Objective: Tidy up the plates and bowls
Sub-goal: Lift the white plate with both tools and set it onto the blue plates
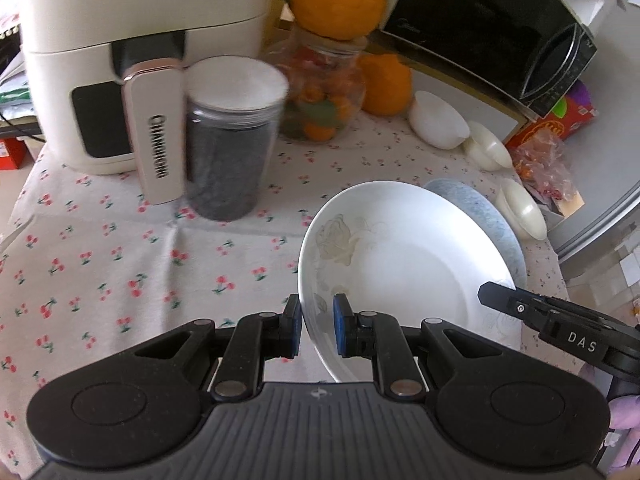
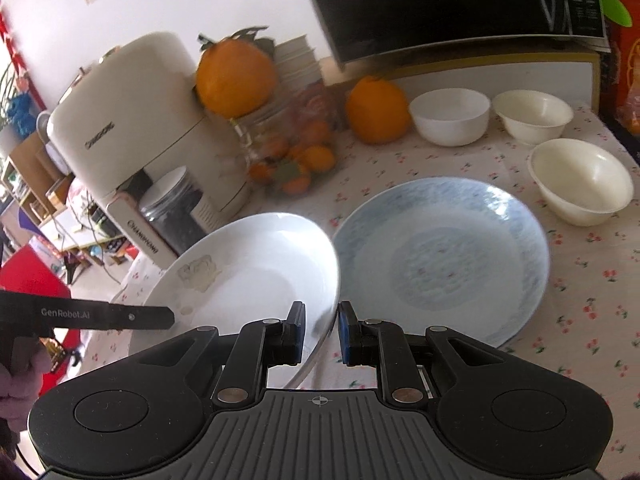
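Note:
A white plate (image 1: 404, 264) with a faint flower print is held tilted above the table, and it also shows in the right wrist view (image 2: 256, 268). My left gripper (image 1: 317, 326) straddles its near left rim. My right gripper (image 2: 321, 334) straddles its right rim. Both pairs of jaws stand a little apart with the rim between them. A blue speckled plate (image 2: 444, 260) lies flat on the table to the right, partly behind the white plate in the left wrist view (image 1: 480, 208). Three white bowls (image 2: 450, 116) (image 2: 534, 116) (image 2: 582, 180) stand behind it.
A cream air fryer (image 1: 132, 64), a dark jar with a white lid (image 1: 232, 140), a glass jar of small oranges (image 1: 324, 96) and large oranges (image 2: 378, 110) stand at the back. A black microwave (image 1: 492, 28) sits back right. The floral tablecloth (image 1: 120, 260) ends at the left edge.

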`<state>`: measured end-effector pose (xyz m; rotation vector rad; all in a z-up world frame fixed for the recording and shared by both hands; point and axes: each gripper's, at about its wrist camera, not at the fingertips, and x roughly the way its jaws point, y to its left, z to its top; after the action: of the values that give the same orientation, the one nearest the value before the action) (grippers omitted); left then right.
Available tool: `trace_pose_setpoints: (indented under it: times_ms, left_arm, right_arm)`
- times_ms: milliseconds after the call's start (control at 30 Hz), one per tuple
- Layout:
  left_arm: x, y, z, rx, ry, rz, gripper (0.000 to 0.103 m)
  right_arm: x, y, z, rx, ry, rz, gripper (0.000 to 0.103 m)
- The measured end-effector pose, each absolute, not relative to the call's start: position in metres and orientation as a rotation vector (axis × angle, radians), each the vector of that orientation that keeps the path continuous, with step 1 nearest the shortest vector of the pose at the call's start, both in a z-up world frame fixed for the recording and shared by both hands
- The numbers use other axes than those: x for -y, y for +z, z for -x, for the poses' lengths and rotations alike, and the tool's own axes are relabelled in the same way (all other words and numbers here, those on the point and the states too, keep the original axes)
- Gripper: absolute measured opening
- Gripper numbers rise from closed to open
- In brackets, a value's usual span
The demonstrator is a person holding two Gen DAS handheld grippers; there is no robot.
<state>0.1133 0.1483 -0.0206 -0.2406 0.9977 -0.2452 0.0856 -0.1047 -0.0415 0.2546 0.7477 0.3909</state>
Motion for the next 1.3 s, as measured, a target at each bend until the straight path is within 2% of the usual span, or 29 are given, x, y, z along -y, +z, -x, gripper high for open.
trace_pose_setpoints:
  times_ms: [700, 1300]
  left_arm:
    - [-0.066, -0.025, -0.146, -0.986, -0.296, 0.201, 0.014]
    - [-0.03, -0.035, -0.157, -0.993, -0.263, 0.11, 0.014]
  right_arm:
    - [0.186, -0.043, -0.116, -0.725, 0.249, -0.372, 0.018]
    - [0.206, -0.061, -0.13, -0.765, 0.162, -0.37, 0.018]
